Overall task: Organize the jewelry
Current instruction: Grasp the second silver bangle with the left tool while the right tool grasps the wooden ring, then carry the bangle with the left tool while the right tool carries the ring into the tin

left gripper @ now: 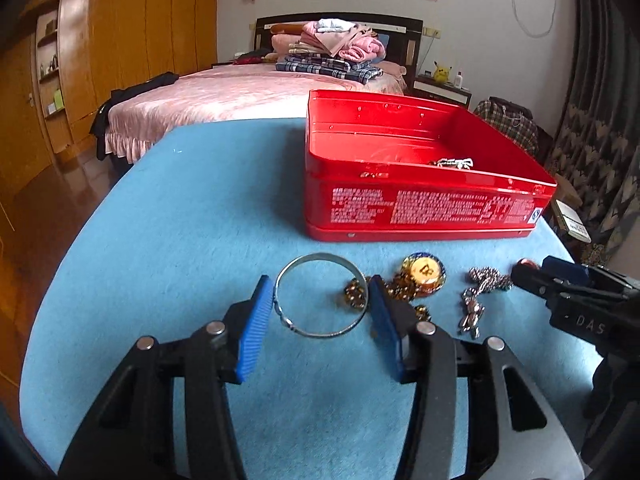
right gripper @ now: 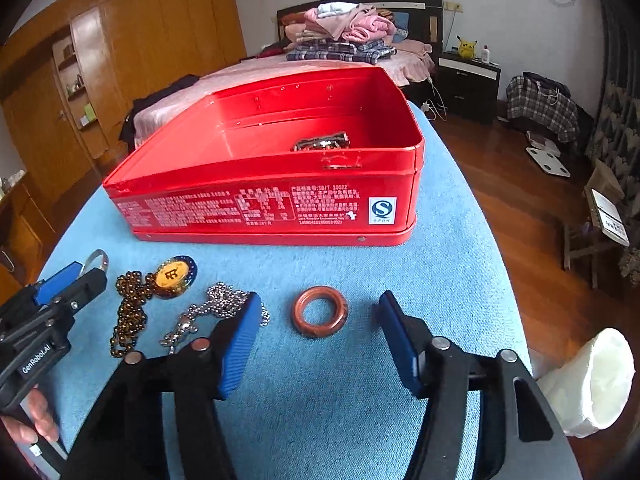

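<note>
A red tin box [left gripper: 424, 204] [right gripper: 264, 208] stands open on the blue table, with a silver piece [left gripper: 454, 163] [right gripper: 322, 143] inside. In front of it lie a silver bangle [left gripper: 320, 295], a gold medallion [left gripper: 424, 274] [right gripper: 174, 274] on a brown bead chain [right gripper: 128, 320], a silver chain with a pendant [left gripper: 476, 300] [right gripper: 216, 308], and a red-brown ring [right gripper: 319, 311]. My left gripper [left gripper: 320, 292] is open with its fingers on either side of the bangle. My right gripper [right gripper: 318, 312] is open around the red-brown ring.
The table is covered in blue cloth [left gripper: 200, 208] with rounded edges. A white rolled object [right gripper: 588, 380] sits off the table's right edge. A bed with folded clothes [left gripper: 332, 52] stands behind. Wooden floor lies on both sides.
</note>
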Demonstrator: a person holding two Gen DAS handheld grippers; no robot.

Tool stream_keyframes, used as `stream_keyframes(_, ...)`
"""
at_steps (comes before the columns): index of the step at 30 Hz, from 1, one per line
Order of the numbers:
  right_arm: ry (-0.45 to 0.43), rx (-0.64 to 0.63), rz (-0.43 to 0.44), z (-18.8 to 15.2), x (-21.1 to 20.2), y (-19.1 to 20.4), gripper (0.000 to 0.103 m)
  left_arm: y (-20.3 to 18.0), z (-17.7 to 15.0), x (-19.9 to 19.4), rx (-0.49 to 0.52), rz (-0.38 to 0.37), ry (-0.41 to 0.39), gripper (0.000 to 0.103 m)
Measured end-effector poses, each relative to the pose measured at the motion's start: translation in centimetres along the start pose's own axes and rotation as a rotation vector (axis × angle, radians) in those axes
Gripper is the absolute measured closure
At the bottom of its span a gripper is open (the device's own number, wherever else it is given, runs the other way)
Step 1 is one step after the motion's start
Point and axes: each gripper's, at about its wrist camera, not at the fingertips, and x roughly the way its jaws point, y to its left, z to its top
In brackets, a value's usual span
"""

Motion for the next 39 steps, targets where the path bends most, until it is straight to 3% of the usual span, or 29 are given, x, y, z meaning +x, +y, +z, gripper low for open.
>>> stream_keyframes(2, 0.009, 0.001, -0.002, 0.0, 0.1, 0.0, 0.065, -0.1, 0.1, 0.0, -0.003, -0.001, -0.003, 0.056)
stream_keyframes(5, 0.016, -0.02, -0.007, 0.0, 0.2, 0.2, 0.073, -0.4, 0.3, 0.0, -0.003, -0.006, -0.008, 0.056)
stream_keyframes(22, -0.078, -0.043, 0.005, 0.0, -4.4, 1.0, 0.074, -1.5, 0.7, -1.4, -0.001, -0.011, -0.041, 0.056)
stream_keyframes(39, -0.206, -0.065, 0.032, 6.5, -6.2, 1.6, 0.074, -3.8, 6.8, -2.1, 0.006, -0.045, -0.156, 0.055)
